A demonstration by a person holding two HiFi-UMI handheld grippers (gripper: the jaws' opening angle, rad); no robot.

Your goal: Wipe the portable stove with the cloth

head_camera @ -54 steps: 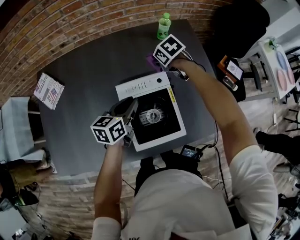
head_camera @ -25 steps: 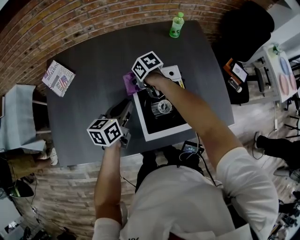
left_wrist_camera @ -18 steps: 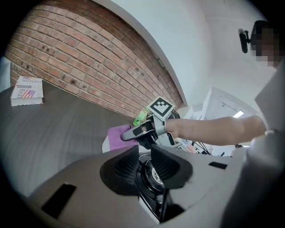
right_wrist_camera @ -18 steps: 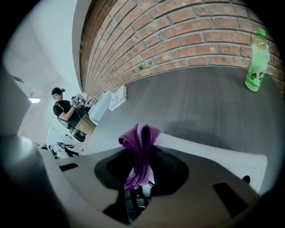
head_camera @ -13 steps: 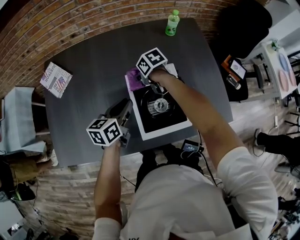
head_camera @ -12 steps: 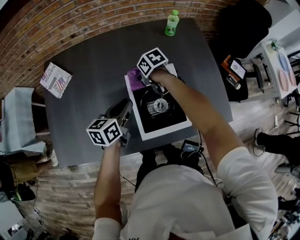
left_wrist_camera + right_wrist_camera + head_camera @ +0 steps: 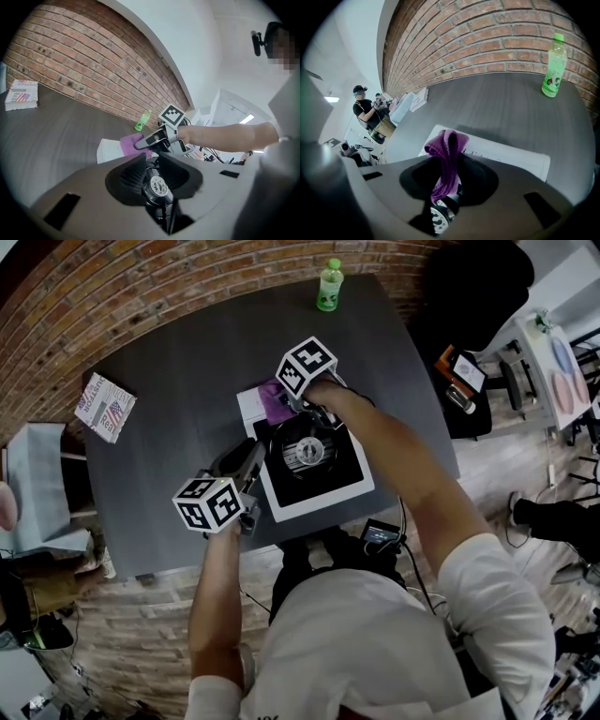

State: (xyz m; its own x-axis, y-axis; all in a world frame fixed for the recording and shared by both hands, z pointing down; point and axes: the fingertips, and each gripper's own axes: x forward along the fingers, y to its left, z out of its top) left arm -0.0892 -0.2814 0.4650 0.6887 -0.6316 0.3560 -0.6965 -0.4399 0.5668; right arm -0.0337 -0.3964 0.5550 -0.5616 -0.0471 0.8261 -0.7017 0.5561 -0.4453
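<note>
- At the middle of the dark grey desk (image 7: 169, 474) sits the white portable stove with a black top and round burner (image 7: 323, 501).
- The crumpled purple cloth (image 7: 274, 401) lies on the stove's white control strip, at its 11 o'clock corner.
- The right hand-held gripper (image 7: 284, 407) is clenched on that cloth; its own view shows the fabric pinched between the jaws and bulging out ahead.
- The left hand-held gripper (image 7: 253, 457) hovers just beside the stove's 9 o'clock edge, jaws drawn together on nothing.
- A green plastic bottle (image 7: 328, 285) stands at the desk's 12 o'clock edge, well apart.
- Judgement: wiping is under way at the control strip. Next, drag the cloth towards 3 o'clock along the strip, then around the burner, pressing lightly so the fabric does not slip free.
</note>
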